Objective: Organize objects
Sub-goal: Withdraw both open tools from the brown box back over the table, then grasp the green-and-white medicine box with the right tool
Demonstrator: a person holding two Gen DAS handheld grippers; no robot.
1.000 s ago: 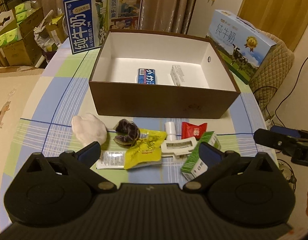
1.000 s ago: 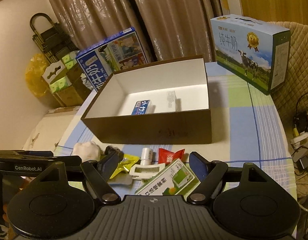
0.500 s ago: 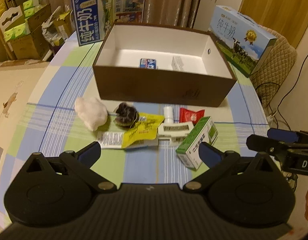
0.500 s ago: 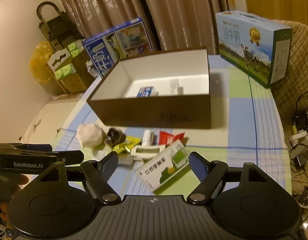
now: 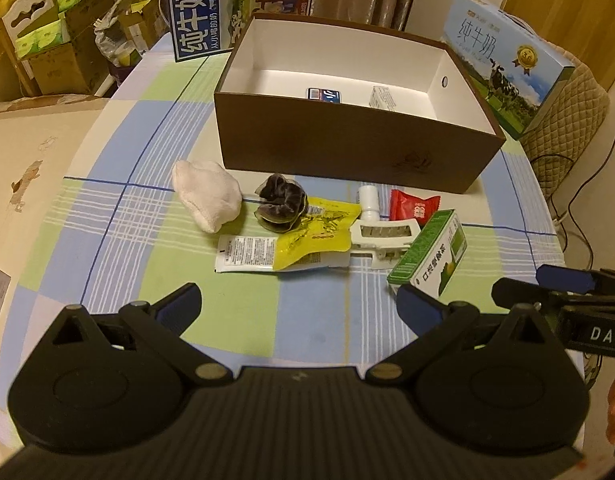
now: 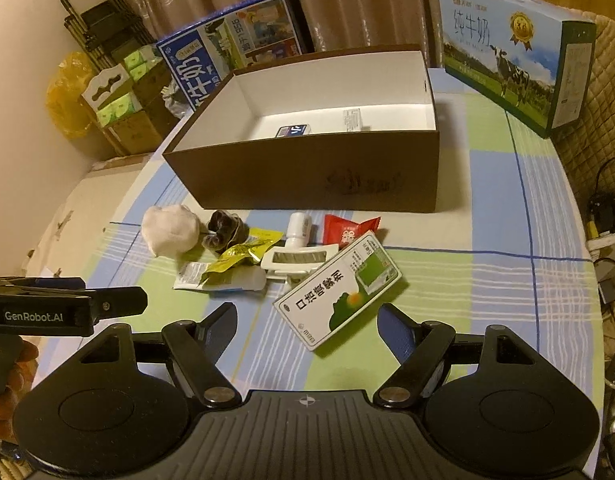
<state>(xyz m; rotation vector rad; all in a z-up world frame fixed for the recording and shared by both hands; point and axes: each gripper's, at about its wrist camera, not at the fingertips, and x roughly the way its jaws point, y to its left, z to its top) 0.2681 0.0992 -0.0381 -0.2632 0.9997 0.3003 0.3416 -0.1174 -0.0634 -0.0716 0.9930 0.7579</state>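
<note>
**Loose items lined up before the brown box**

In front of the brown box [image 5: 347, 148], a row lies on the checked surface [image 5: 307, 320], presumably staged for boxing. Left to right: white cloth bundle [image 5: 207, 196], dark scrunchie [image 5: 281, 204], yellow sachet [image 5: 319, 236] overlapping a white packet [image 5: 247, 254], white clip [image 5: 383, 236], red candy [image 5: 413, 208], green carton [image 5: 431, 256] nearest the box's right corner.

Left hand-held gripper [image 5: 299, 304]: jaws apart, empty, short of the row. Right hand-held gripper [image 6: 307, 320]: likewise spread, empty, the carton just ahead, likely first pick.

Left view shows two small packs inside the box clearly; right view shows the carton's printed top face.
</note>
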